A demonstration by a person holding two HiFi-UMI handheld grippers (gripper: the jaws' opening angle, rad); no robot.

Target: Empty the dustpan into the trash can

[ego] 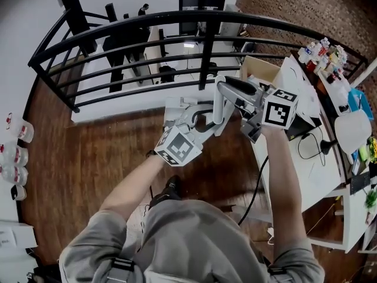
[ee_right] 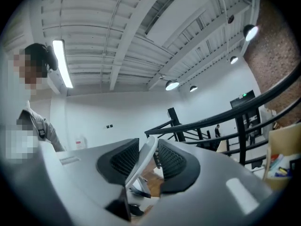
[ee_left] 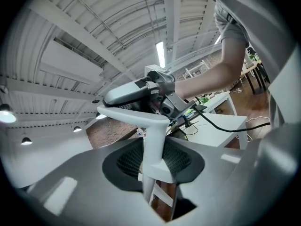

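- The wooden floor [ego: 76, 170] is a raised landing. A black railing [ego: 147, 22] curves round its far side, and a lower room with pale tables shows through the bars.
- On the right a white tabletop [ego: 306, 175] runs from near to far. It carries a black cable [ego: 306, 147], and bottles [ego: 321, 52] crowd its far end.
- An open cardboard box [ego: 259, 69] stands at the tabletop's far left corner, close to the railing.
- The floor to the left is bare boards. On the right the tabletop's edge lies just beside the person's right arm.
- The dustpan [ego: 217, 112] is white. It is held up in front of the person, between railing and body and off the floor.
- The left hand-held gripper [ee_left: 153, 160] pinches an upright white part of the dustpan between its dark pads.
- The right hand-held gripper [ee_right: 146, 166] is clamped on a thin white edge of the dustpan, from the tabletop side.
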